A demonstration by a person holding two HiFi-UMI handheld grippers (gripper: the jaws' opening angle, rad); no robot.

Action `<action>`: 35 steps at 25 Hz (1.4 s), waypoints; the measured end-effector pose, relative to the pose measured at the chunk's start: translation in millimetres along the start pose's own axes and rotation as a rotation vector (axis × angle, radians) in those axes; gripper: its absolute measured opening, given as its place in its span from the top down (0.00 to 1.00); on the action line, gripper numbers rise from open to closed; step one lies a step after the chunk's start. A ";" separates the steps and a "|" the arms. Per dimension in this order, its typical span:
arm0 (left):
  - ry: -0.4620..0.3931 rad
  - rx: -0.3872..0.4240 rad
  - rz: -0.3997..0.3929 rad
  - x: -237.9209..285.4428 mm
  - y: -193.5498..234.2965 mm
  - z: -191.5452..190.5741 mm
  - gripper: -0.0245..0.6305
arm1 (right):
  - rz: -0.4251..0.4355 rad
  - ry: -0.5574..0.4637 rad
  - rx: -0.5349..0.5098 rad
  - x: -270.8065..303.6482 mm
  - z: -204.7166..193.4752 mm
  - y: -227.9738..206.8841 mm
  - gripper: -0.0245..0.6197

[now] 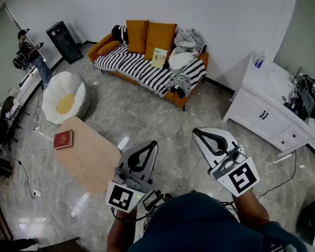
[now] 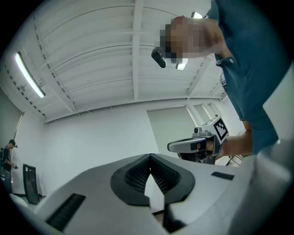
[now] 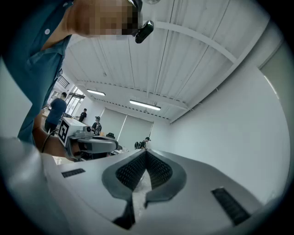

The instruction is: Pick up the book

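I see a grey marbled floor (image 1: 162, 122) filling most of the head view, with an orange sofa under a black-and-white striped throw (image 1: 136, 64) along the wall at upper centre. At middle left stands a light wooden rounded surface (image 1: 92, 160), and the dark red hardcover book (image 1: 63, 139) lies flat near its upper left end, alone and well apart from both tools.

I am holding both grippers low at bottom centre, tilted slightly upward and aimed across the open floor. The left gripper (image 1: 150, 145) is the nearer one. The book sits to the left of its tip and a little higher in the frame, with most of the surface between them. The right gripper (image 1: 199, 131) is farther off, on the other side of the left one.

In its own view the left gripper (image 2: 149, 158) has its jaws clenched on nothing, and the right gripper (image 3: 146, 154) shows the same.

The book looks nearly square from here, so I cannot settle its long axis. Its edges run roughly along the frame's. My judgement is that the left tool must swing left and dip down before it opens.
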State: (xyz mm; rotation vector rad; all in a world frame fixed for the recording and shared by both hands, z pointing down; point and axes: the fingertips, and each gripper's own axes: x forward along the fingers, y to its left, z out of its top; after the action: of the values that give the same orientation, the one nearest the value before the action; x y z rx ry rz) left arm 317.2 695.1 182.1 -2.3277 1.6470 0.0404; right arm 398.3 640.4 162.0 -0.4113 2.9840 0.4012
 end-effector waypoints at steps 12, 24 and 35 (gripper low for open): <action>0.010 -0.035 -0.013 1.3 15.3 -13.4 0.96 | -0.009 0.019 0.024 18.3 -10.6 -1.4 0.94; 0.031 -0.056 -0.036 -7.7 30.2 -30.4 0.96 | -0.039 0.046 0.049 36.2 -21.7 3.6 0.94; -0.009 -0.105 -0.088 -17.6 67.8 -38.0 0.96 | -0.119 0.106 0.055 69.2 -30.6 9.8 0.94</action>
State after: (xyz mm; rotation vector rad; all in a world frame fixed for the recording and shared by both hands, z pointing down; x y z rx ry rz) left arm 242.8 681.1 207.1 -2.4710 1.5721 0.1221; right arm 327.3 623.7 184.4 -0.6195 3.0438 0.2938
